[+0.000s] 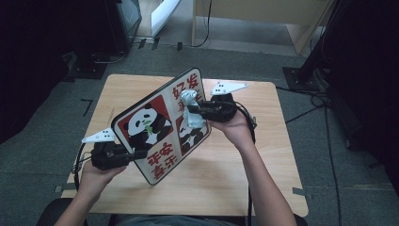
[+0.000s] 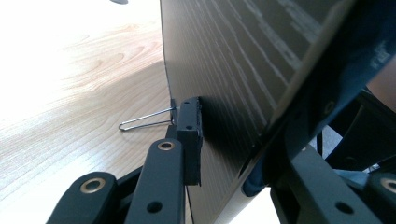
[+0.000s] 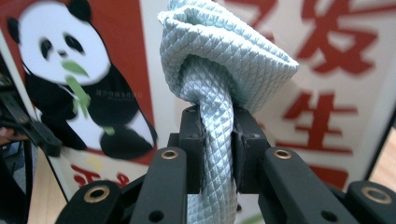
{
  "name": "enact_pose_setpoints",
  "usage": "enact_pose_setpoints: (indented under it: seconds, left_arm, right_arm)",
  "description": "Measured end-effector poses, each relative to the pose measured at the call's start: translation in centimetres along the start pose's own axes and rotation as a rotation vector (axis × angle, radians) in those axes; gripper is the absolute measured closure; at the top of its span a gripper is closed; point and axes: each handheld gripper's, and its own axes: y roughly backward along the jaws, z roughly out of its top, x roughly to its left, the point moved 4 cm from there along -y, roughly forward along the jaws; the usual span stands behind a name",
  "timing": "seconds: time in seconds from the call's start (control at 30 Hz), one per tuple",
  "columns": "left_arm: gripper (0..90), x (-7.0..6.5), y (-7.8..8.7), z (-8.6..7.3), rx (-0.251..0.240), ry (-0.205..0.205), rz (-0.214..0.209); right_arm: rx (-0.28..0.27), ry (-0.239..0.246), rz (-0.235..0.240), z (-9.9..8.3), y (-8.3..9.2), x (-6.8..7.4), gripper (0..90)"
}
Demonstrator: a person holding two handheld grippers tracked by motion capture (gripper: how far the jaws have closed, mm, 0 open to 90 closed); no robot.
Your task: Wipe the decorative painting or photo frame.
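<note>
Standing on its lower edge near the middle of the desk (image 1: 263, 188), the panda board (image 1: 160, 127) is leaning back as a flat, stiff rectangle with rounded corners, its glossy face printed in red and white with black-and-white pandas and bold red characters. The left gripper (image 1: 139, 153) is clamping the board at its lower left edge, one black jaw pressing on the printed face and the other on the back; in the left gripper view the back of the board (image 2: 243, 70) is showing a dark, fine wood-grain pattern, and a thin bent wire clip (image 2: 144, 121) is sticking out from the board's edge just past the jaw pad. The right gripper (image 1: 192, 112) is squeezing a pale blue cloth (image 1: 192, 110), bunched into a thick twist between its two black pads; in the right gripper view the cloth (image 3: 219, 70) is showing a quilted, diamond-woven texture, its folded top bulging above the jaws and sitting right against the board's face (image 3: 327, 70) at the red characters. The desk itself is a pale wood square with smooth, light grain, and the person's hands are coming in from its near edge, each wrapped around a black gripper body topped by a grey three-cornered plate.
</note>
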Motion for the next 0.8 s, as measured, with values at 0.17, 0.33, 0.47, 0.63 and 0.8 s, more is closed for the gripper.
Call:
enact_pose_setpoints:
  seconds: [0.17, 0.33, 0.47, 0.63, 0.8]
  left_arm:
    - [72.6, 0.0, 0.0, 0.0, -0.001, 0.001, 0.001]
    - [72.6, 0.0, 0.0, 0.0, -0.006, 0.005, 0.001]
    - [72.9, -0.1, 0.0, -0.1, -0.007, 0.004, 0.008]
    - [73.1, -0.2, 0.0, -0.1, -0.005, 0.003, 0.011]
    - [72.8, -0.3, 0.0, -0.1, 0.0, 0.001, 0.016]
  right_arm:
    - [-0.022, 0.019, 0.019, 1.4, -0.3, 0.7, 77.1]
    - [-0.052, 0.024, 0.034, 2.3, -0.6, 0.8, 77.1]
    - [-0.079, 0.024, 0.039, 3.0, -0.9, 0.8, 77.0]
    - [-0.044, 0.026, 0.031, 2.8, -1.8, 0.8, 76.8]
    - [-0.026, 0.021, 0.028, 2.0, -2.6, 0.6, 76.7]
